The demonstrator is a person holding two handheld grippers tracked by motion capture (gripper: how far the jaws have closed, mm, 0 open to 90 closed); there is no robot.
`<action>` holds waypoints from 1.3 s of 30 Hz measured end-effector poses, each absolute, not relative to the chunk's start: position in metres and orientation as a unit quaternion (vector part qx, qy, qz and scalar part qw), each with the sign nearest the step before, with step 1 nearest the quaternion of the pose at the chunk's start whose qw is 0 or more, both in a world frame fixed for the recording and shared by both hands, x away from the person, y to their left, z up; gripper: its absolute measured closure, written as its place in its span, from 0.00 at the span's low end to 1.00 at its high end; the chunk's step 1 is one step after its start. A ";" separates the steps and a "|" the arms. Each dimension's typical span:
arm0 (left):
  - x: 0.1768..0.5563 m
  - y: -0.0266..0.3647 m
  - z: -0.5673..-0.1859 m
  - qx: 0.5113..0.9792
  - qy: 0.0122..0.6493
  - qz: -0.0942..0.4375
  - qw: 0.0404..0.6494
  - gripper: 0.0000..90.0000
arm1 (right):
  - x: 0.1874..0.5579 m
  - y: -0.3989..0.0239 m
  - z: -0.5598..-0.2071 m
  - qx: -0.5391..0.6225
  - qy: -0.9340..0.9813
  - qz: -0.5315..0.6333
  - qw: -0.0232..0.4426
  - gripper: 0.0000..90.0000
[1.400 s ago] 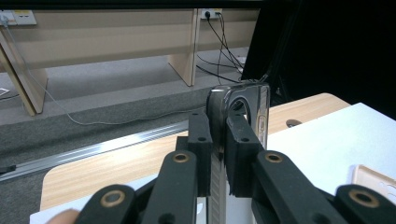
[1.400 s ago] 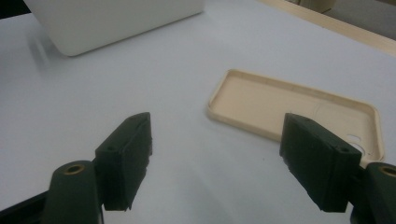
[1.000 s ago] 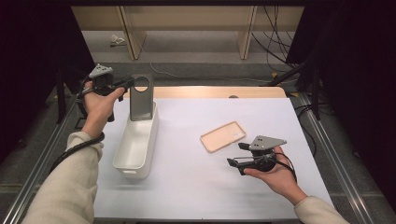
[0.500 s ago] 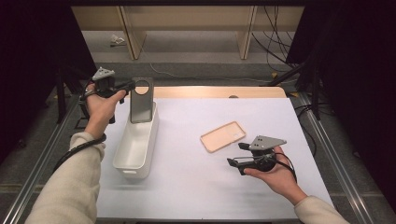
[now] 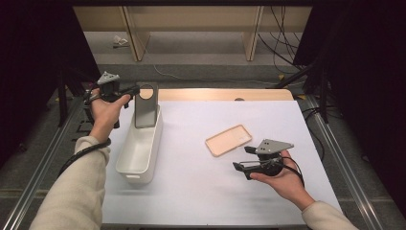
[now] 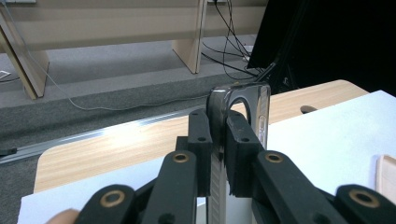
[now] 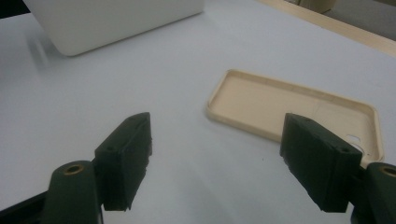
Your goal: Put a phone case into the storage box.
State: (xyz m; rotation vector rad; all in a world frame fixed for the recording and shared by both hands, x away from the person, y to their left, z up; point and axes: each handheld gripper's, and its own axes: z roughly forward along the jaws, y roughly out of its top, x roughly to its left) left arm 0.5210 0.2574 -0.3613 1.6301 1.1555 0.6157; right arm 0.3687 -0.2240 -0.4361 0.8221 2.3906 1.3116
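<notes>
Clamping the dark phone case [image 5: 145, 105] by its upper edge, the left gripper [image 5: 130, 91] holds it upright above the far end of the white bin [image 5: 139, 148]. In the left gripper view the two black jaws press flat against both faces of this case [image 6: 239, 107], a thin, glossy shell with rounded corners and a rounded camera cutout near its top. The bin is a long, smooth plastic trough with rounded corners and plain walls, standing on the left part of the counter [image 5: 201, 191], whose surface is a matte white sheet over a light wooden top.

The right gripper [image 5: 242, 158] hovers low over the counter with its jaws apart and nothing between them. Just beyond its pads lies the beige phone case [image 7: 294, 105], inner side up: a shallow matte tray with a raised rim, rounded corners and a small cutout at one end. It rests flat, well apart from the bin [image 7: 116, 21].
</notes>
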 end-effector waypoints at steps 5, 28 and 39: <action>0.523 0.258 -0.366 0.672 0.482 0.252 0.502 0.91 | 0.369 -0.224 -0.436 0.286 0.830 0.456 0.147 0.29; 0.529 0.259 -0.383 0.670 0.497 0.244 0.494 0.91 | 0.369 -0.224 -0.436 0.285 0.830 0.456 0.147 0.29; 0.531 0.262 -0.392 0.668 0.505 0.242 0.490 0.91 | 0.369 -0.224 -0.436 0.284 0.830 0.456 0.147 0.29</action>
